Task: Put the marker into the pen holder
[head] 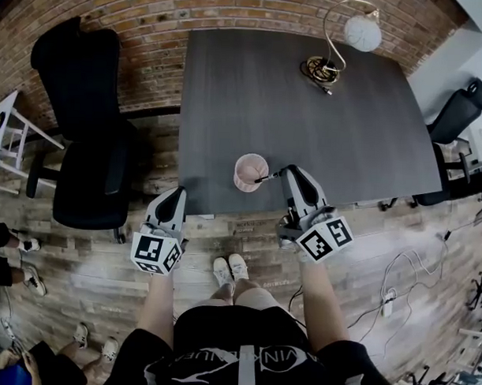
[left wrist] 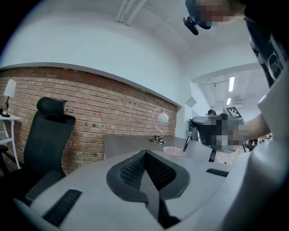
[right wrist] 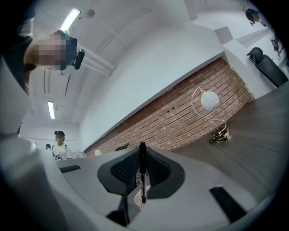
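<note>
Two pads of your right gripper pinch the slim black marker, whose tip sits at the rim of the round pink pen holder near the front edge of the dark grey tabletop. If you let go while it is this slanted, it could catch the rim, tip the holder or roll off. Your left gripper is pressed together and empty.
</note>
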`<action>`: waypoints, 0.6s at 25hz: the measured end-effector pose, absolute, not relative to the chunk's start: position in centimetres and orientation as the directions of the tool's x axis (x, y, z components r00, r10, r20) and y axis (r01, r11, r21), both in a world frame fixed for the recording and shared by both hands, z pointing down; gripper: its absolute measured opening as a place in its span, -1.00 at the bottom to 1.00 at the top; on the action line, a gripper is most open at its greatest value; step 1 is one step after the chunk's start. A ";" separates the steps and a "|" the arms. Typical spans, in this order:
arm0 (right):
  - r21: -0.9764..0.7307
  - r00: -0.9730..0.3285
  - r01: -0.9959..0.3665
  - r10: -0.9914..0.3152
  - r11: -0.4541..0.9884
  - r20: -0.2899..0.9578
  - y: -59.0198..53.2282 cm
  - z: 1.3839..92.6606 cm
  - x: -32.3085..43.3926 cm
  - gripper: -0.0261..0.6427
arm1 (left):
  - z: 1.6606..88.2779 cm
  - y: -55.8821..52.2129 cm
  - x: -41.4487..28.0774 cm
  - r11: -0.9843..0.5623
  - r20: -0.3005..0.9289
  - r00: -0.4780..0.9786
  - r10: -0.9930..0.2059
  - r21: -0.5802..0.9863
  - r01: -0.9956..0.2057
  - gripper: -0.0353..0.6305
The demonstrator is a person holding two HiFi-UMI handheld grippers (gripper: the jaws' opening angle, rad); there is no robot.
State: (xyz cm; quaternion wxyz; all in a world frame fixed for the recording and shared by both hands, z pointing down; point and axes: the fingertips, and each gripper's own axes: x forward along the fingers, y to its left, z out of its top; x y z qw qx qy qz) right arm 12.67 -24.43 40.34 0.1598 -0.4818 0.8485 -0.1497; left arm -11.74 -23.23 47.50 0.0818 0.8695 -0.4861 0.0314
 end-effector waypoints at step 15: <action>-0.424 -0.543 -0.749 -0.838 0.509 -0.047 -27.3 44.1 11.3 -0.77 | 48.5 -24.9 -11.3 -0.484 0.150 0.499 -0.854 0.125 -0.866 -0.85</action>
